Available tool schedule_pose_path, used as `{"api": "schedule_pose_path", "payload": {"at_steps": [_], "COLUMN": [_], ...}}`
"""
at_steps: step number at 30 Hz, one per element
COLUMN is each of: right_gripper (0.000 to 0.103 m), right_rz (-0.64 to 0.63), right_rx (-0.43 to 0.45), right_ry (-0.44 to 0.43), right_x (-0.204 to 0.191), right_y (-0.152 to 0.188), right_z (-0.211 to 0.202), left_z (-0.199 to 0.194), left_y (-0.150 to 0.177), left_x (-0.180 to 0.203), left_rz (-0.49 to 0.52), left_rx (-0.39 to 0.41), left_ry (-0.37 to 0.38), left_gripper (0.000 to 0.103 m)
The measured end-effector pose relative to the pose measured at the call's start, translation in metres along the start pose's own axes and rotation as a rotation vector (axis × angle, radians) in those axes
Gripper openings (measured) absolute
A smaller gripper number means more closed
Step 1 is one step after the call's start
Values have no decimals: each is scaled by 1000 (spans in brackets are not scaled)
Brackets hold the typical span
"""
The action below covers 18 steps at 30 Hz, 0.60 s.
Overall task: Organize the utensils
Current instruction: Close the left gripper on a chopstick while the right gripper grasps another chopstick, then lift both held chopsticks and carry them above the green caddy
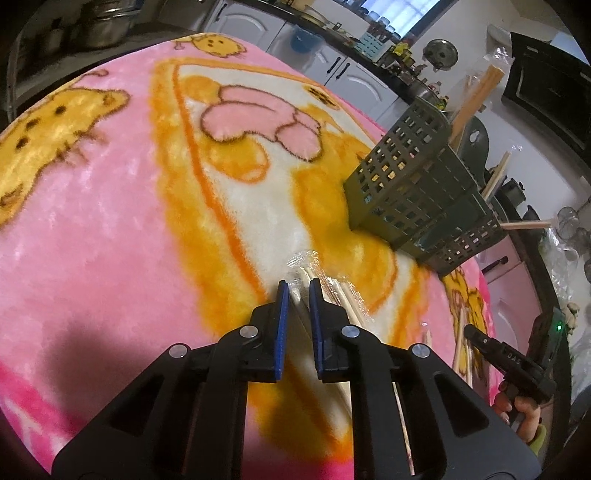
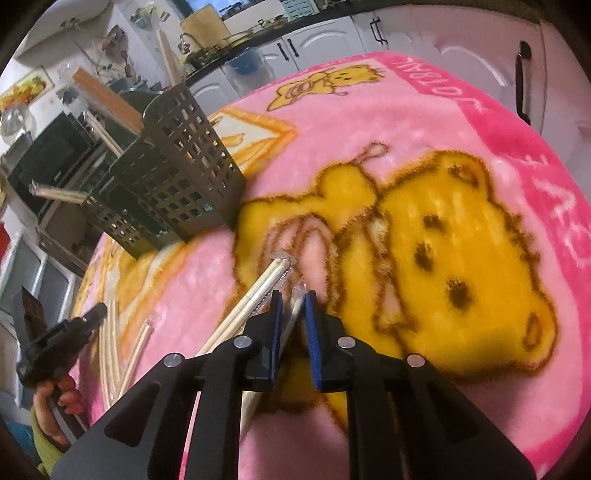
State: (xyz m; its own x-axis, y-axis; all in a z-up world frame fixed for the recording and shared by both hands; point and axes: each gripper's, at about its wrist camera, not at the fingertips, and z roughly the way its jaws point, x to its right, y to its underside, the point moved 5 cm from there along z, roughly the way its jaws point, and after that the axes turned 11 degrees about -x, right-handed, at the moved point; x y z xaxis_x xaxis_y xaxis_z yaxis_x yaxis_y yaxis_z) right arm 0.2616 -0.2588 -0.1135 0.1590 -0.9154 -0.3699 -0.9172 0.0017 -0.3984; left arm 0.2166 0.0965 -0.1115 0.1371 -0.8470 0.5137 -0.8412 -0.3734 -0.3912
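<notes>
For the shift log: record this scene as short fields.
surface: pink blanket with bear print
caddy: dark perforated caddy, upright, wrapped chopsticks sticking out of the top
left tool: shut on a wrapped pair
right tool: shut on another wrapped pair
loose: more wrapped chopsticks lie on the blanket between the tools
backdrop: kitchen cabinets

"DAS" on right tongs (image 1: 515,363), partly readable pink blanket (image 2: 554,192) lettering

Fluffy plush blanket (image 1: 110,221); matt perforated plastic caddy (image 1: 413,184); wooden chopsticks (image 2: 258,299) in glossy film.
</notes>
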Motion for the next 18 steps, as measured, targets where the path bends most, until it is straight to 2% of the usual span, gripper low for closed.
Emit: {"api": "schedule_pose_path", "payload": {"at_steps": [4, 10, 18], "right_gripper": [11, 9, 7], "right_rz": [5, 7, -72], "right_rx": [10, 77, 190], "right_ry": [-4, -30, -48], "right_x": [0, -4, -36], "right_y": [1, 0, -8], "right_z": [1, -17, -61], "left_z": [1, -7, -44], "left_y": [-1, -1, -6], "left_x": [-3, -1, 34], "left_rz": [-9, -2, 94], "left_rx": [-2, 17, 100], "left_ry": [15, 27, 70], "left_gripper": [7, 6, 5]}}
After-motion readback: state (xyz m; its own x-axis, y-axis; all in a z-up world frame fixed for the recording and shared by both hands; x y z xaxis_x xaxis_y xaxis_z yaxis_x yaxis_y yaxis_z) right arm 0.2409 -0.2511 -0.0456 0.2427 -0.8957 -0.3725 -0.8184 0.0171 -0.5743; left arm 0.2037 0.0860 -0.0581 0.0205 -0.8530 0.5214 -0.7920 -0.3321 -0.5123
